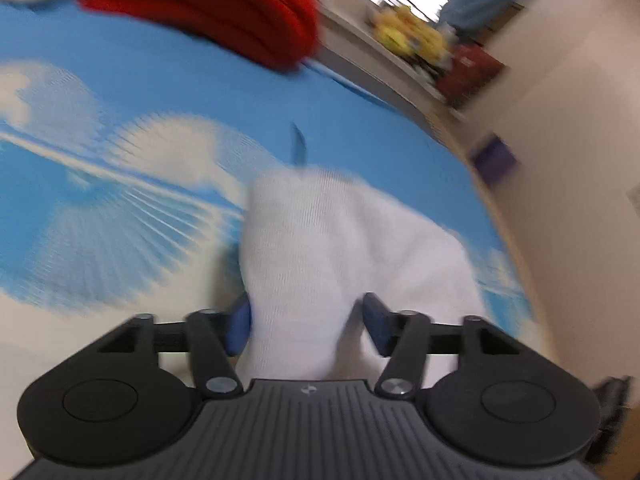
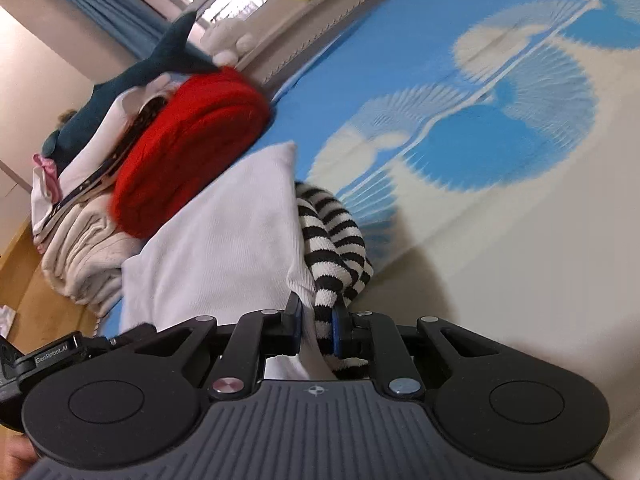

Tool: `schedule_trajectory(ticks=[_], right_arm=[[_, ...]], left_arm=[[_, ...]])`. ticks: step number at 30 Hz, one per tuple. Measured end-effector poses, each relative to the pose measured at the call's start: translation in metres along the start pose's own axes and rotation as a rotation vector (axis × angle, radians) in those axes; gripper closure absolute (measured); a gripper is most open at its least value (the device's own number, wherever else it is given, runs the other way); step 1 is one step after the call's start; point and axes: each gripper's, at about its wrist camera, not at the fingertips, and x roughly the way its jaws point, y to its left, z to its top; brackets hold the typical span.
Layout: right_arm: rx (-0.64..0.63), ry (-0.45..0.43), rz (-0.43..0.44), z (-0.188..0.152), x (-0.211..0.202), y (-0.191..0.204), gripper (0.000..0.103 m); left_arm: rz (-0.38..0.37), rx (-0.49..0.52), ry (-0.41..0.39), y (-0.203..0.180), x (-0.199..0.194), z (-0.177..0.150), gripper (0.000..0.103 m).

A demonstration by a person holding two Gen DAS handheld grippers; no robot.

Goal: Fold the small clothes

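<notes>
Here, white garment (image 2: 224,236) beside bed edge (image 2: 316,36)

One readable label: "GenRobot.AI", in your right wrist view.

You can read "GenRobot.AI" in small pale letters on a black device body (image 2: 56,354) at the near left edge of that view, just beside the right gripper's housing. The only other mark is a small crosshair sign, with no letters, at the near centre of each ribbed gripper housing: one on the right gripper (image 2: 316,326) and one on the left gripper (image 1: 308,322). Your left wrist view is blurred by motion, and you will find no words or numbers legible in it.
</notes>
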Motion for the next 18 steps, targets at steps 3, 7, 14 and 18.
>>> schedule_trajectory(ticks=[3,7,14,18], right_arm=[[-0.046,0.057,-0.048,0.000,0.028,0.013,0.090],[-0.005,0.086,-0.147,0.003,0.047,-0.003,0.090],[0.012,0.098,-0.166,0.000,0.032,-0.004,0.075],[-0.071,0.121,-0.170,-0.006,0.015,0.002,0.049]], left_arm=[[0.046,-0.029,0.013,0.015,-0.011,0.003,0.037],[0.011,0.136,0.144,-0.011,-0.009,-0.020,0.037],[0.155,0.182,0.243,-0.022,0.014,-0.054,0.034],[0.101,0.301,0.220,-0.046,-0.008,-0.058,0.034]])
